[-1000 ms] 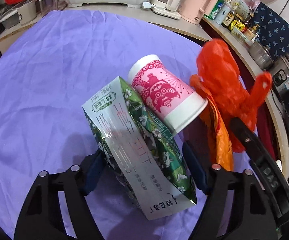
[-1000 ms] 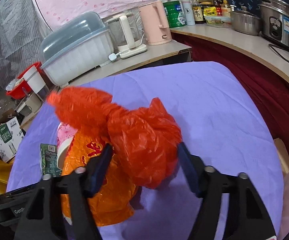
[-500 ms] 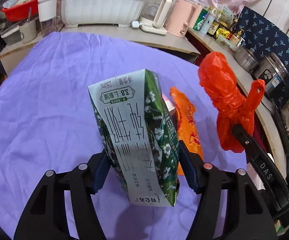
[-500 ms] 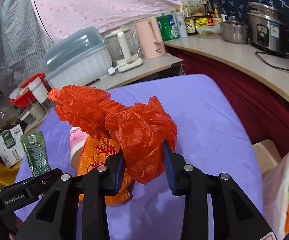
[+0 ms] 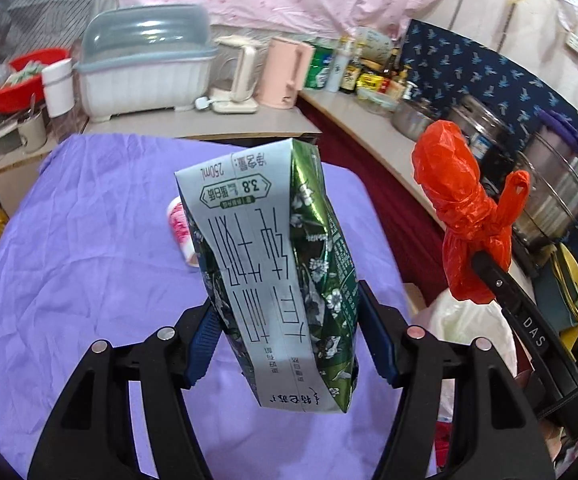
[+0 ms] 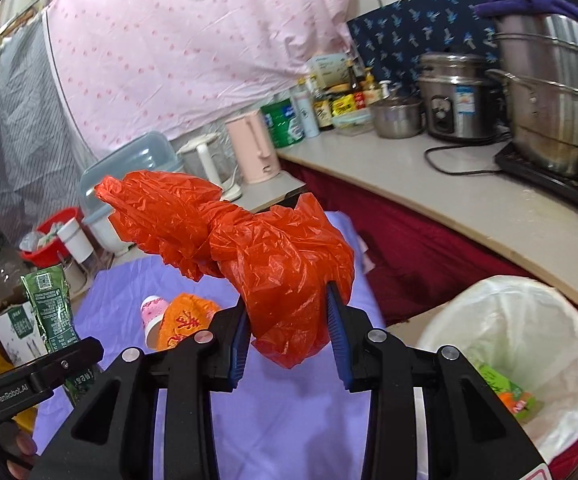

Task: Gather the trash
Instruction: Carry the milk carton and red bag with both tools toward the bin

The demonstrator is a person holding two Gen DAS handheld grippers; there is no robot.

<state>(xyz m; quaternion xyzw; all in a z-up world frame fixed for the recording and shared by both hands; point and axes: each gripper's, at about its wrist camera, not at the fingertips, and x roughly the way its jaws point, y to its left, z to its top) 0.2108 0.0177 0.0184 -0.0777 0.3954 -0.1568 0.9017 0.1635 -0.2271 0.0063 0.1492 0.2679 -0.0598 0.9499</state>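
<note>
Trash is being carried in both tongs above the purple-clothed bench (image 5: 89, 248). Nearest in the left wrist view, the left tongs (image 5: 289, 340) are squeezing a crumpled green and silver milk carton (image 5: 273, 272) by its lower half, both blue pads pressing its sides, so the carton is standing up through the middle of the frame, clear of the cloth. In the right wrist view, the right tongs (image 6: 289, 332) are pinching a knotted red plastic bag (image 6: 249, 252) with the jaws nearly closed on its bunched lower part, the knotted end trailing toward the upper left. Just beyond, at the lower right of that frame, a bin lined with a white bag (image 6: 529, 344) is sitting beside the bench, with some scraps showing inside. Farther back on the cloth, a pink and white paper cup (image 6: 153, 316) is lying on its side, touching an orange plastic bag (image 6: 185, 320). Beyond them a counter is carrying a pink kettle (image 6: 253, 148), a covered dish rack (image 5: 145, 64) and steel pots (image 6: 549, 92).
</note>
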